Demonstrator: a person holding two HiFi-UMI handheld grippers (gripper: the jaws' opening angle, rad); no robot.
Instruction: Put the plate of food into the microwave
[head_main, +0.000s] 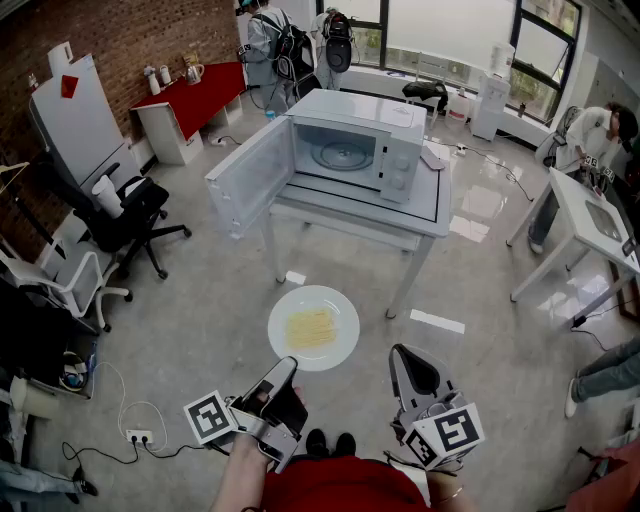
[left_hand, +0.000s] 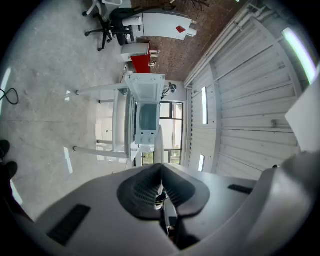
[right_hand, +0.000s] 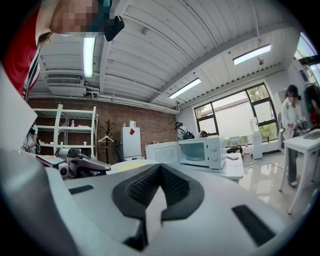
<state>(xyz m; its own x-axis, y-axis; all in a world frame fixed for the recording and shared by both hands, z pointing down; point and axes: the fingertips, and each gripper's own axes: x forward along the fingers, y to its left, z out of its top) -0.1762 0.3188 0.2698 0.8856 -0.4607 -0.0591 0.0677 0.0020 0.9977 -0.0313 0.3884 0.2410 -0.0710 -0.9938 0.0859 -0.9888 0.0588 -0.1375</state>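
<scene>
A white plate (head_main: 313, 328) with yellow food on it hangs over the floor in front of the table. My left gripper (head_main: 290, 363) is shut on its near left rim; in the left gripper view the rim (left_hand: 157, 145) shows edge-on above the closed pads. To the plate's right, my right gripper (head_main: 399, 351) is shut on nothing and is not touching the plate. The white microwave (head_main: 355, 150) stands on a white table (head_main: 360, 215), its door (head_main: 250, 175) swung wide open to the left. It also shows ahead in the right gripper view as the microwave (right_hand: 200, 151).
A black office chair (head_main: 130, 215) stands to the left, and another white table (head_main: 600, 220) with a person beside it to the right. Paper scraps (head_main: 437, 321) lie on the floor near the table legs. People stand behind the microwave.
</scene>
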